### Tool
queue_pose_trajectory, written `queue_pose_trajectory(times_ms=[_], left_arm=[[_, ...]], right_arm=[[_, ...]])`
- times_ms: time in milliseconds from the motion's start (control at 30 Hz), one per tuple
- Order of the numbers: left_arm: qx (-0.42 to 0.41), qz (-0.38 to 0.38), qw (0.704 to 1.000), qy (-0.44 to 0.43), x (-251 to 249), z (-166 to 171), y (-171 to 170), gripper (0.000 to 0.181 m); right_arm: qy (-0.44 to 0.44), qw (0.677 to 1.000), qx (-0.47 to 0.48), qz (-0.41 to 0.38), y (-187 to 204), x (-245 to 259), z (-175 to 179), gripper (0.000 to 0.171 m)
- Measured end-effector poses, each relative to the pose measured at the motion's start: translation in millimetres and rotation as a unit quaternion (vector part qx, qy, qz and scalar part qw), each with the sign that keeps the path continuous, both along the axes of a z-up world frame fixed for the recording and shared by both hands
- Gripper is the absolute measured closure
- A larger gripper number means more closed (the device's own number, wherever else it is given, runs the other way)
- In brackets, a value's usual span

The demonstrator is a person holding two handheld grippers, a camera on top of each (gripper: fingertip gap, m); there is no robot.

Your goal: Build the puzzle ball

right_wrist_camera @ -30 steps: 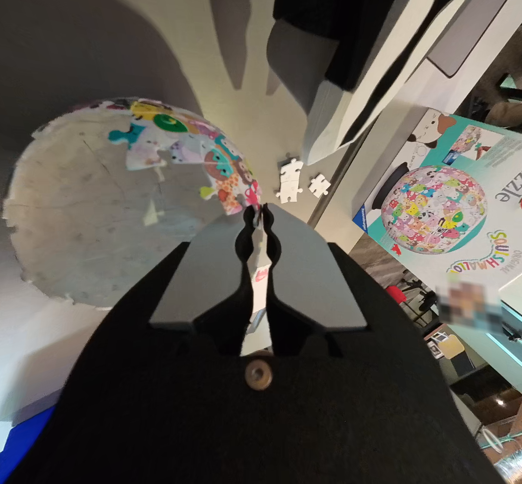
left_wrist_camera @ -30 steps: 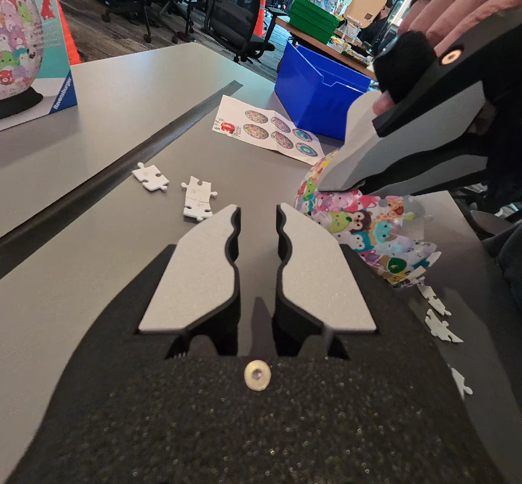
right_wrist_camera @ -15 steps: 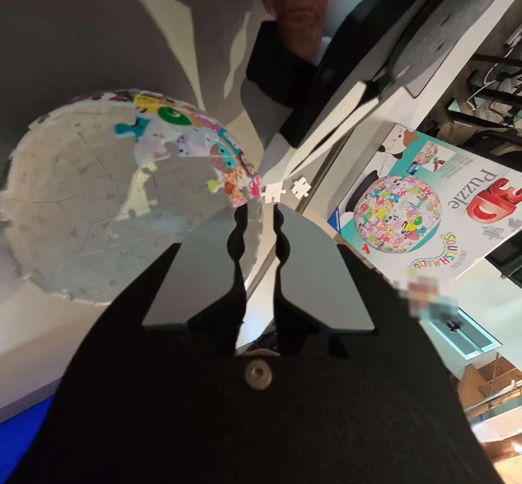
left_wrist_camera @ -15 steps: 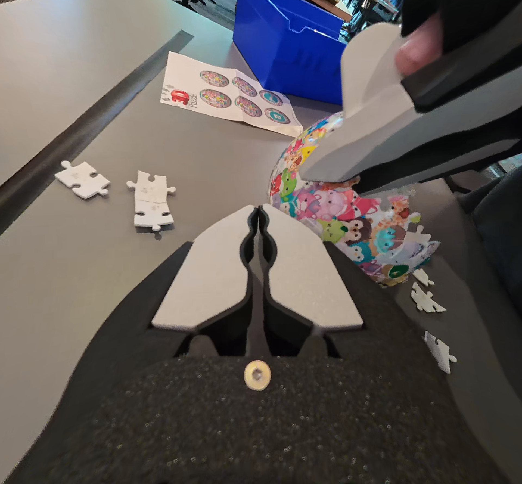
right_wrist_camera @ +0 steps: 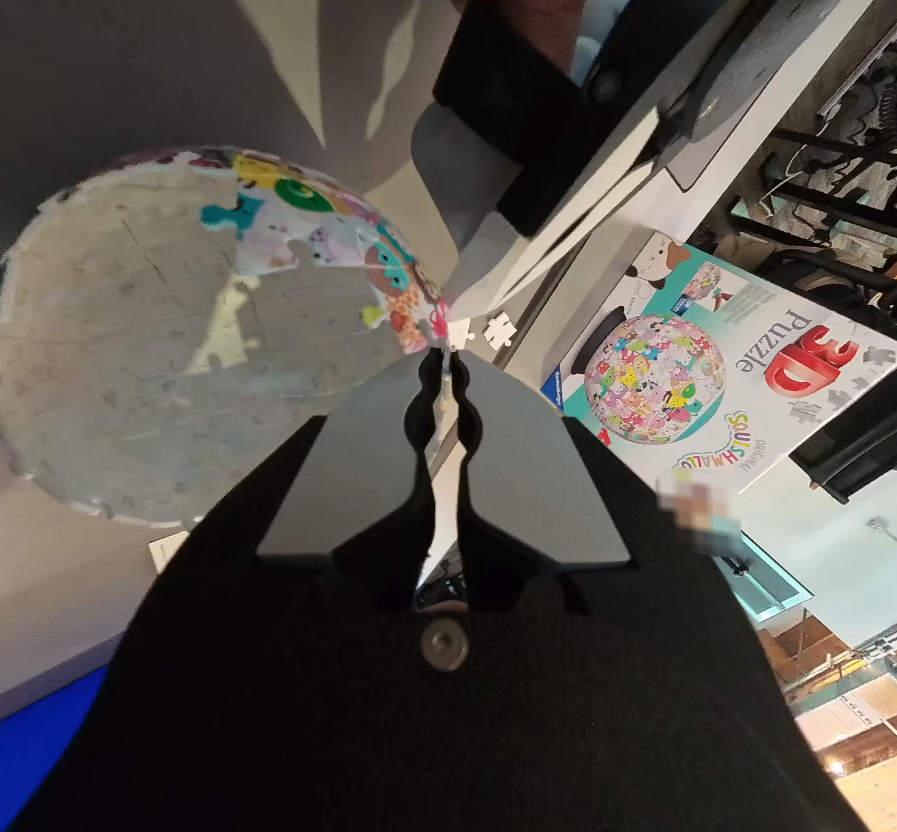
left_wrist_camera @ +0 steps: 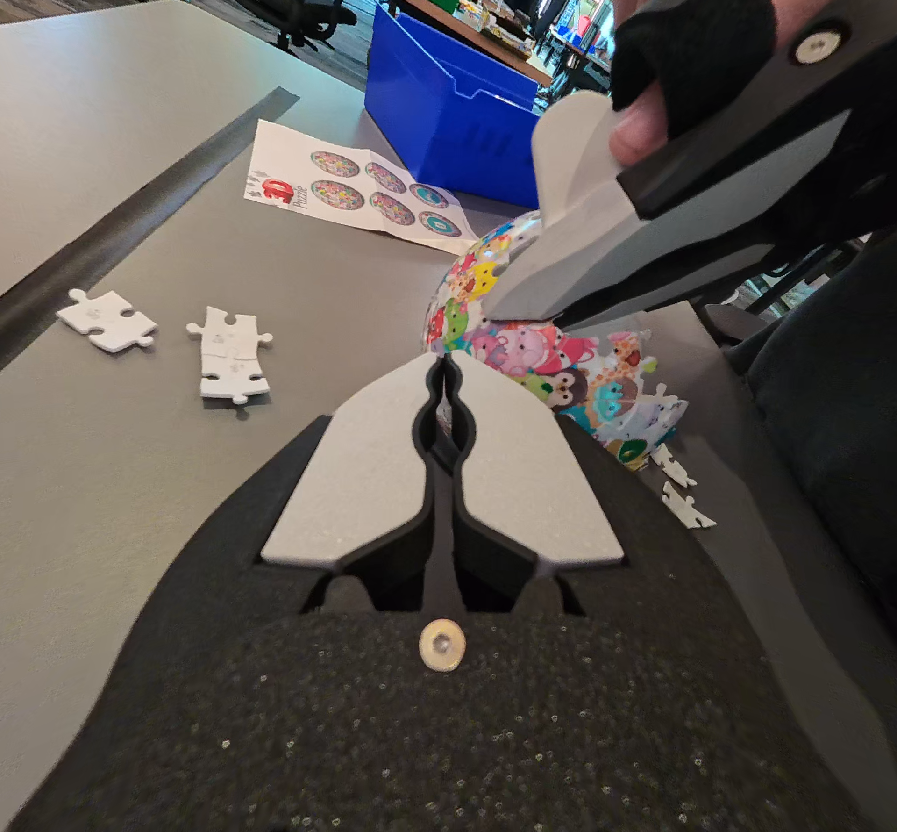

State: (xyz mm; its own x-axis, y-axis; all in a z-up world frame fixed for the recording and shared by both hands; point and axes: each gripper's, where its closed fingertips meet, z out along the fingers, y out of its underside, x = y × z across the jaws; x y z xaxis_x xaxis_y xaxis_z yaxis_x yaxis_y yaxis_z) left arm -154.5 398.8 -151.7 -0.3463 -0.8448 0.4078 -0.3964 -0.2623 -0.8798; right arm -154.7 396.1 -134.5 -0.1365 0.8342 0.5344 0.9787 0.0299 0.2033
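Desk (left_wrist_camera: 145, 444) first: grey, with a dark strip running across it toward the far edge. On it stands a blue bin (left_wrist_camera: 437, 129), and before the bin lies one printed sheet (left_wrist_camera: 359, 187). One puzzle box (right_wrist_camera: 704, 371) shows in the right wrist view, lying beyond the strip.

The ball (left_wrist_camera: 548, 371), a half-built shell of colourful pieces, rests on the desk near its right edge; the right wrist view looks into its pale hollow inside, with a jagged rim.

The right gripper (right_wrist_camera: 445, 362) has its jaws nearly together, only a thin slit between the tips, and they pinch the shell's rim there. In the left wrist view it comes down onto the ball's top from the upper right, with a person's fingers (left_wrist_camera: 636, 138) on its handle.

The left gripper (left_wrist_camera: 444, 362) has its jaws closed almost tip to tip, right at the ball's near-left side; whether they hold anything or only touch the shell I cannot tell.

Loose white pieces, face down: a single one (left_wrist_camera: 107, 320) and a joined pair (left_wrist_camera: 233, 354) on the left, well apart from the ball, and two small ones (left_wrist_camera: 684, 510) just right of it. The pieces on the right are partly cut off by the gripper body, so more may lie hidden.
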Motion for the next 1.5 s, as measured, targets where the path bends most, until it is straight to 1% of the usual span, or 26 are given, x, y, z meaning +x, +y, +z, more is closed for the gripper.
queue_pose_trajectory(times_ms=[367,633,667,700,767,900,1000,1067,1133,1200,1267,1500], left_arm=[[0.008,0.003,1.000,0.011,2,-4,-1,0.181],[0.011,-0.001,1.000,0.016,2,-6,-3,0.181],[0.009,0.000,1.000,0.017,2,-6,-2,0.181],[0.007,0.001,1.000,0.016,2,-6,-2,0.181],[0.001,0.004,1.000,0.011,2,-4,0,0.181],[-0.008,0.019,1.000,-0.001,-1,1,8,0.181],[-0.012,0.038,0.999,-0.008,-5,3,18,0.181],[-0.017,0.052,0.998,-0.013,-8,5,25,0.181],[-0.020,0.062,0.998,-0.017,-11,7,31,0.181],[-0.020,0.067,0.997,-0.019,-12,7,33,0.181],[-0.018,0.067,0.997,-0.017,-11,7,33,0.181],[-0.016,0.062,0.998,-0.013,-11,5,31,0.181]], right_arm=[[-0.009,0.999,0.021,0.024,-1,-2,2,0.168],[-0.010,1.000,0.015,0.026,-4,-2,2,0.167],[-0.007,1.000,0.007,0.025,-5,-2,2,0.160],[-0.003,1.000,-0.003,0.021,-7,-3,2,0.146],[0.009,0.999,-0.031,0.011,-9,-5,3,0.135],[0.023,0.996,-0.088,0.008,-8,-9,7,0.136],[0.011,0.993,-0.120,0.013,-5,-9,2,0.136],[0.008,0.990,-0.138,0.022,-6,-7,-5,0.141],[-0.014,0.990,-0.139,0.027,-4,-2,-12,0.141],[-0.015,0.989,-0.138,0.039,-4,-2,-15,0.148],[-0.014,0.989,-0.141,0.043,-5,-3,-17,0.151],[-0.051,0.989,-0.110,0.086,1,-4,-18,0.148]])
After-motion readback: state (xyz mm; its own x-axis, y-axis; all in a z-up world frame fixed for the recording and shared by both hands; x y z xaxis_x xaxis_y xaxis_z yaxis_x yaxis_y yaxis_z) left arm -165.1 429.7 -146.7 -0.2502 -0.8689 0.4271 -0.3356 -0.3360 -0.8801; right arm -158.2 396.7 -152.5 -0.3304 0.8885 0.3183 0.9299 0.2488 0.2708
